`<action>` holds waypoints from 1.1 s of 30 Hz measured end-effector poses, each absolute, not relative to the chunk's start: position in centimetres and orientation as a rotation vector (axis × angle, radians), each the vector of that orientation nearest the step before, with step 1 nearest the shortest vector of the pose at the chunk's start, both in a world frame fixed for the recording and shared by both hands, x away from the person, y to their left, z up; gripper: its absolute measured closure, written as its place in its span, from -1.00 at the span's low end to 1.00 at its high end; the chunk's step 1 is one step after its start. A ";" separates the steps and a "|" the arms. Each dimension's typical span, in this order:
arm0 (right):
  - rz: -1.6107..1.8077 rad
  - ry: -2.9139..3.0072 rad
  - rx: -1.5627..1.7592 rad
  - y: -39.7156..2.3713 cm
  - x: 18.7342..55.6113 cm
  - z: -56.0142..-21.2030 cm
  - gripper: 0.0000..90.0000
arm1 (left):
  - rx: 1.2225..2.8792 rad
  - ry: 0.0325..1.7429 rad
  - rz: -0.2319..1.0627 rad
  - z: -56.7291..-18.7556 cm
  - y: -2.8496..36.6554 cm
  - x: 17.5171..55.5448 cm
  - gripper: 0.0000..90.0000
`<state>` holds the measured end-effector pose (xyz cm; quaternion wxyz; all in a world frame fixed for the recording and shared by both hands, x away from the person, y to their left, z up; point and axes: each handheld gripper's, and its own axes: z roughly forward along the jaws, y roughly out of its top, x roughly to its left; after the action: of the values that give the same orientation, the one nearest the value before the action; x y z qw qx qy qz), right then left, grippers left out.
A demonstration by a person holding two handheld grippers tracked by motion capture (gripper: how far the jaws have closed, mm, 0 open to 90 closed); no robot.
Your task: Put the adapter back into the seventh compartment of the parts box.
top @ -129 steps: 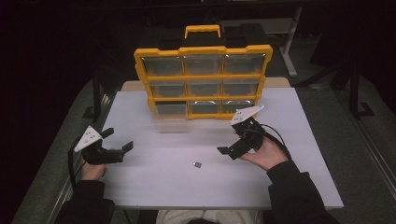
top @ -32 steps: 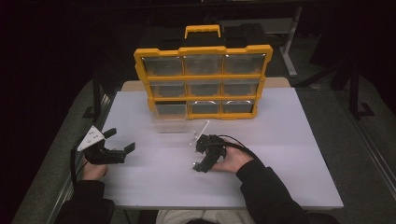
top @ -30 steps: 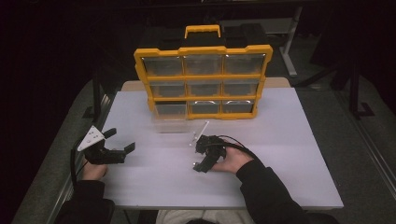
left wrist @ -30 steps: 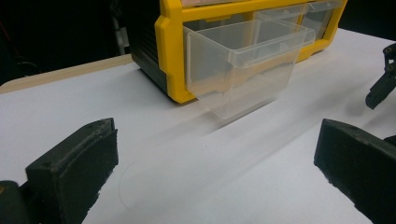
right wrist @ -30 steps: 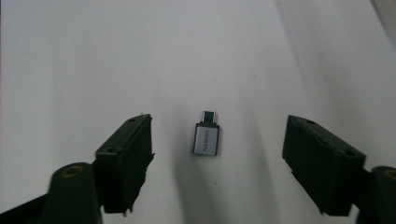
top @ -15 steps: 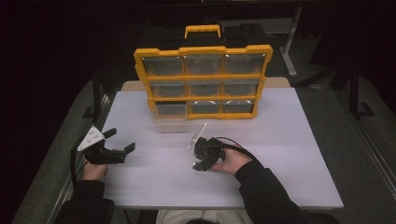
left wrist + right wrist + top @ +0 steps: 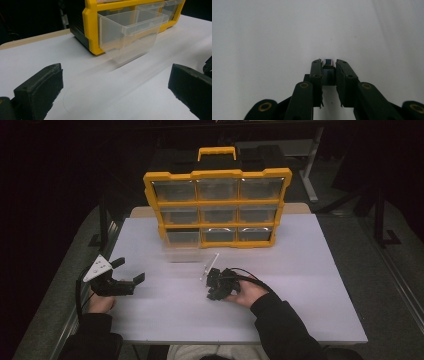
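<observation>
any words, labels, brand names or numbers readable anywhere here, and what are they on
None can be read.
The yellow organizer shows no legible brand or label on its frame or handle.
Its clear drawer, pulled out, carries no print.
The small metal part between the jaws of the right gripper is too small to show any marking.
The left gripper and the white table bear no writing.

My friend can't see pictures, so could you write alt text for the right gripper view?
Two black jaws of the right gripper are shut on a small metal part, held just above the white table. The part looks like a short silvery block; its exact kind cannot be told.
</observation>
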<state>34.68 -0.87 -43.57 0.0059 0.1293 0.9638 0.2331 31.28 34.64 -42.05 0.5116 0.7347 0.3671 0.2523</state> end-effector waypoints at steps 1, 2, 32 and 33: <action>0.729 3.018 0.403 -0.9 34.7 -43.6 0.65 | 1.768 0.883 0.607 -42.1 34.6 31.3 -1.00; 0.729 3.019 0.401 -0.9 34.7 -43.6 0.65 | 1.767 0.883 0.607 -42.1 34.6 31.3 -1.00; 0.810 2.976 0.418 -2.3 35.8 -40.0 0.66 | 1.769 0.884 0.608 -42.1 34.6 31.3 -1.00; 0.811 2.975 0.417 -2.3 35.8 -39.8 0.66 | 1.769 0.884 0.607 -42.1 34.6 31.3 -1.00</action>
<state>35.84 -2.29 -39.84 0.0151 0.1341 0.9560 0.2605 31.28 34.63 -42.06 0.5112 0.7349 0.3673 0.2523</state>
